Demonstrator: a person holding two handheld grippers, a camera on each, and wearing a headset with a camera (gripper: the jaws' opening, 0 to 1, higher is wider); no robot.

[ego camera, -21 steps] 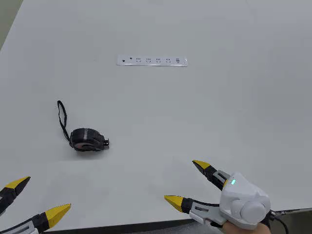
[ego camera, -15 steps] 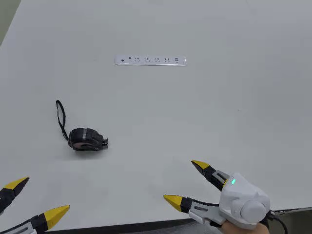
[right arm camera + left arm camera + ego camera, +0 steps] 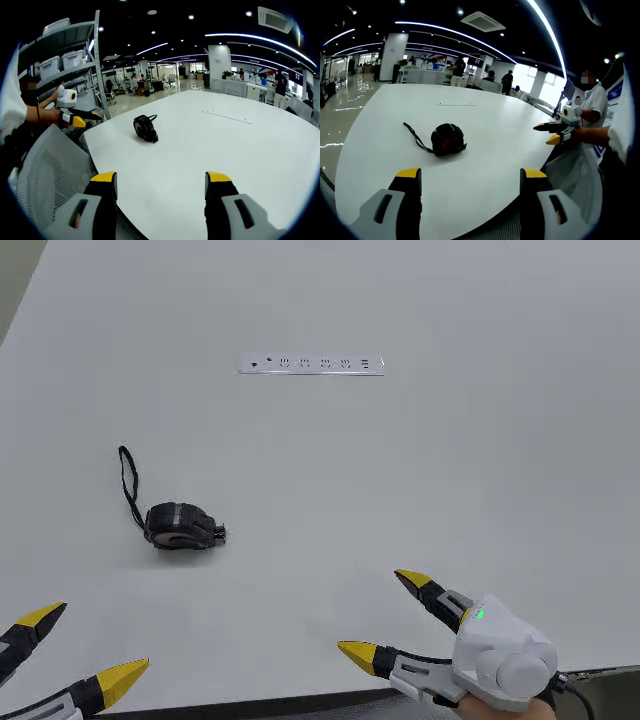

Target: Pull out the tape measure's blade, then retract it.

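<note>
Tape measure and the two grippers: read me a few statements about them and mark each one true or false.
1. The tape measure lies on the table, touched by neither gripper. True.
2. Its blade is drawn out across the table. False: no blade shows drawn out.
3. The left gripper is shut on the tape measure. False: its jaws are open, apart from it.
4. The right gripper has open jaws. True.
5. A power strip lies beyond the tape measure. True.
</note>
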